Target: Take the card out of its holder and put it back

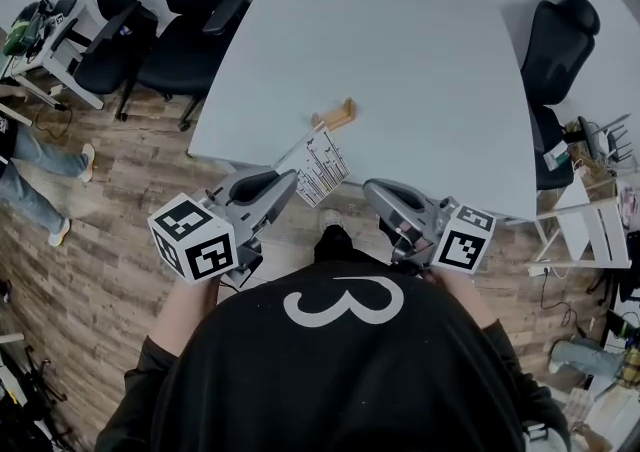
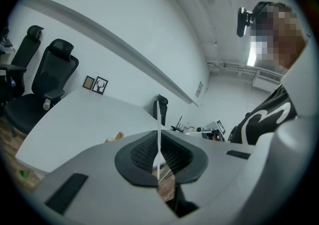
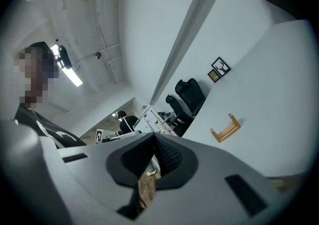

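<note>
The left gripper [image 1: 290, 180] is clamped on the white printed paper card [image 1: 318, 165], held in the air off the table's near edge. Beside it, the right gripper [image 1: 372, 190] has its jaws closed on nothing. The small U-shaped wooden holder [image 1: 335, 117] stands empty on the pale grey table [image 1: 400, 50] — so taking the card out looks done, and putting it back is left.

The card [image 1: 318, 166] in the left gripper [image 1: 291, 181] is white with rows of black print; beyond its tips the holder [image 1: 336, 117] is tan wood on a grey-white table [image 1: 420, 60]. The right gripper [image 1: 374, 192] matches it: grey, black ribbed pads [image 3: 169, 158], black-and-white marker cube [image 1: 464, 238].
</note>
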